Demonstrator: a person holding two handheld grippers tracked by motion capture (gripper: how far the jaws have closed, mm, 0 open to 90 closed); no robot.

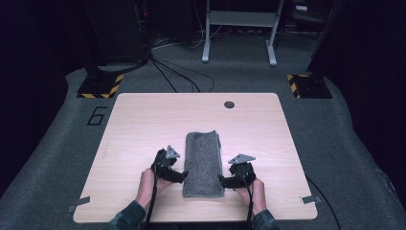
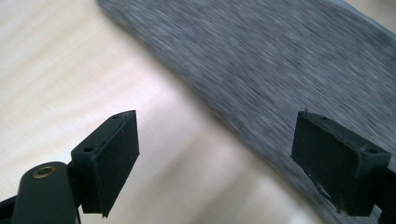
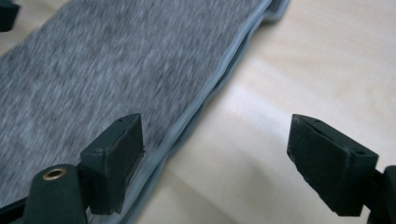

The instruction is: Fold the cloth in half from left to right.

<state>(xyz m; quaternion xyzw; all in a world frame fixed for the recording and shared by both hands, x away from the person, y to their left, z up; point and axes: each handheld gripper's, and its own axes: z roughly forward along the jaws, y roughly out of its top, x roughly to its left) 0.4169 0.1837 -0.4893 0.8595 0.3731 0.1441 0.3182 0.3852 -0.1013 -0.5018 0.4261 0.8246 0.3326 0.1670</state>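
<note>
folded grey towel (image 1: 203,164) lying flat on the light wooden table (image 1: 143,120), long side running near to far, placed near the middle of the near half. small dark round hole (image 1: 229,104) in the tabletop toward the far edge, well apart from the cloth.

left gripper (image 1: 181,176) held just beside the towel's left edge, close to its near end, jaws pointing right toward the cloth. seen in the left gripper view (image 2: 217,144): jaws released, standing wide apart, nothing between the pads; one jaw over bare wood, the other over the grey weave, the towel's edge running slantwise between them. contact with the fabric impossible to tell, picture blurred.

right gripper (image 1: 223,181) held just beside the towel's right edge, also near the near end, jaws pointing left toward the cloth. seen in the right gripper view (image 3: 215,154): jaws released, wide apart, empty; one jaw above the towel's pale hemmed edge, the other above bare table. stacked layers of the fold visible along that edge.

both hands entering from the near side, left hand (image 1: 149,184) and right hand (image 1: 256,191), dark sleeves at the wrists, a cable trailing back from each gripper. grippers facing each other across the towel's width, the cloth between them.

grey carpeted floor (image 1: 57,158) around the table, black-and-yellow striped stand bases (image 1: 100,86) beyond the far corners.
</note>
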